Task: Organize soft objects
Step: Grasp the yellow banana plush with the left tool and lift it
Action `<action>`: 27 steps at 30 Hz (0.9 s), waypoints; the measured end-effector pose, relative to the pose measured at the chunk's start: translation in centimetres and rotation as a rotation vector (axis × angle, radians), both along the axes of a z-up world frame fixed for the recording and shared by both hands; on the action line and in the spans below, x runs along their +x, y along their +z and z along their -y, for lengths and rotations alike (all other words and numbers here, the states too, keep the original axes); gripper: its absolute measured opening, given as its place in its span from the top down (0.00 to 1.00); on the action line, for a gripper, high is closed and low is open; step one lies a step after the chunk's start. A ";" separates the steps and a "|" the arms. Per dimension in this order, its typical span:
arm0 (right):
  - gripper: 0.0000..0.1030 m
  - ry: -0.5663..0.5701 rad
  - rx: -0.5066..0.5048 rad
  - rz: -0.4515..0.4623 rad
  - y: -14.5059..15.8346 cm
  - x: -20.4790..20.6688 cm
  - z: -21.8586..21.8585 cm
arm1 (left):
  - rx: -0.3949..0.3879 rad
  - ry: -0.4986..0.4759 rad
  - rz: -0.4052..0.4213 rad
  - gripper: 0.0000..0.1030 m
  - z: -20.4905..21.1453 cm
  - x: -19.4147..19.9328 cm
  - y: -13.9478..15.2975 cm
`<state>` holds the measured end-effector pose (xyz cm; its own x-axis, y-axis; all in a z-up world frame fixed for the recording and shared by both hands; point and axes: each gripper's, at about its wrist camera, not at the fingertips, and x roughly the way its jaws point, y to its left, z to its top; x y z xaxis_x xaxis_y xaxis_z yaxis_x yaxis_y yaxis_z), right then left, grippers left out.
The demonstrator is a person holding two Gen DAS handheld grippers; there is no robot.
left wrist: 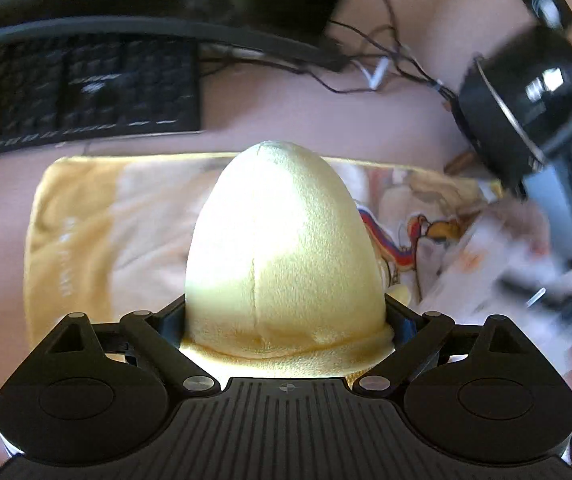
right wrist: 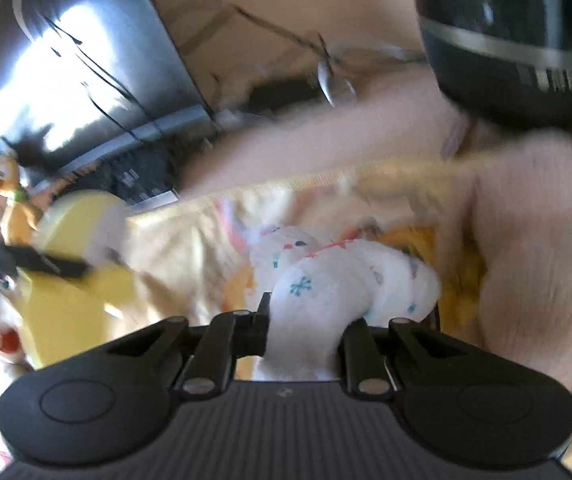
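Observation:
In the left wrist view a pale yellow egg-shaped plush point(left wrist: 286, 248) fills the centre, and my left gripper point(left wrist: 286, 312) is shut on its lower part. Under it lies a yellow printed cloth point(left wrist: 97, 232) on a pink surface. My right gripper point(right wrist: 306, 320) is shut on a white plush with blue snowflake marks point(right wrist: 338, 284), held over the same cloth point(right wrist: 177, 248). The right wrist view also shows the yellow plush point(right wrist: 77, 216) at the left, with a black finger point(right wrist: 45, 264) of the left gripper across it. Both views are motion-blurred.
A black keyboard point(left wrist: 77, 88) and thin cables point(left wrist: 386, 60) lie beyond the cloth. A black rounded object with a silver band point(left wrist: 526, 108) sits at the right. An orange plush figure point(right wrist: 13, 200) stands far left. A pink sleeve point(right wrist: 534, 240) crosses the right side.

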<state>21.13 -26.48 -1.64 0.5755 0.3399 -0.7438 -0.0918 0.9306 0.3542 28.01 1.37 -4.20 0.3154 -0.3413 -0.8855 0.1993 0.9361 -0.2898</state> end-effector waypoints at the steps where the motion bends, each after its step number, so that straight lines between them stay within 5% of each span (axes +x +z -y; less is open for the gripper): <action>1: 0.85 0.011 0.006 0.034 1.3 0.1 -0.2 | 0.032 -0.030 0.037 0.07 1.1 -0.7 -0.6; 6: 0.85 0.109 0.046 0.157 6.5 0.8 -2.4 | 0.160 -0.150 0.220 0.07 5.6 -3.7 -2.3; 10: 0.85 0.228 0.113 0.192 7.6 1.7 -5.8 | 0.178 -0.161 0.240 0.07 6.6 -3.7 -3.0; 16: 0.85 0.302 0.057 0.060 2.3 4.8 -10.5 | 0.194 -0.100 0.217 0.07 6.3 -3.1 -3.9; 27: 0.85 0.193 -0.112 -0.090 -5.0 9.0 -8.9 | 0.175 -0.082 0.222 0.06 5.4 -3.6 -3.7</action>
<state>30.15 -17.57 -6.68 0.4372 0.3493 -0.8288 -0.2446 0.9329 0.2642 24.38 -4.06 -7.93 0.4859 -0.2219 -0.8454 0.3165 0.9463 -0.0665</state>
